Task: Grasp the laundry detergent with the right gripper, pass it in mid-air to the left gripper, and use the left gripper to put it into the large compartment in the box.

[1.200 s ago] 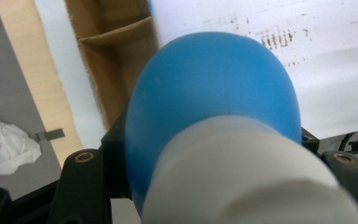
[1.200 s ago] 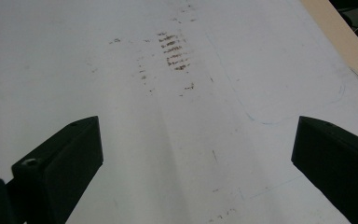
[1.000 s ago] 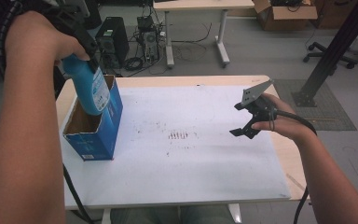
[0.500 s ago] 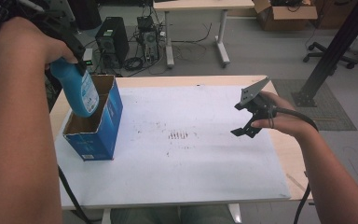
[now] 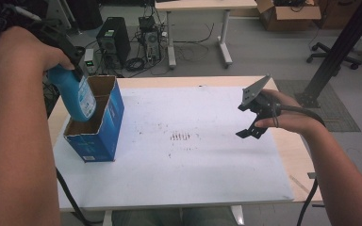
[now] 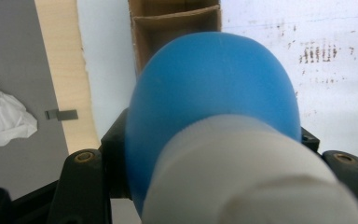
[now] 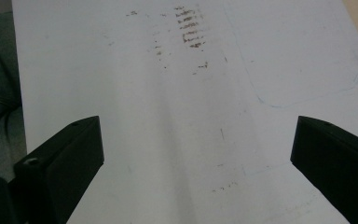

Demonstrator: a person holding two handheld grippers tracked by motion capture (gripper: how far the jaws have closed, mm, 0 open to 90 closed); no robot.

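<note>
A blue bottle (image 5: 78,96) with a white label hangs tilted, its lower end inside the open top of a blue cardboard box (image 5: 103,136) at the table's left. My left gripper (image 5: 68,63) is shut on the bottle's upper part. In the left gripper view the blue bottle (image 6: 209,93) and its white cap sit between the jaws of my left gripper (image 6: 214,158), with the brown inside of the box (image 6: 177,23) beyond. My right gripper (image 5: 245,121) hovers open over the table's right side. Its jaws stand wide apart in the right gripper view (image 7: 196,154), with nothing between them.
The white table top (image 5: 193,179) bears a patch of brown stains (image 5: 180,136) near its middle, also seen as stains (image 7: 189,28) ahead of the right jaws. A wooden edge (image 5: 292,155) runs along the right. Desks, computers, cables and a cardboard box stand on the floor behind.
My left hand has carried the bottle slightly left and down, so its lower end now sits in the box opening. The right gripper has stayed in place.
</note>
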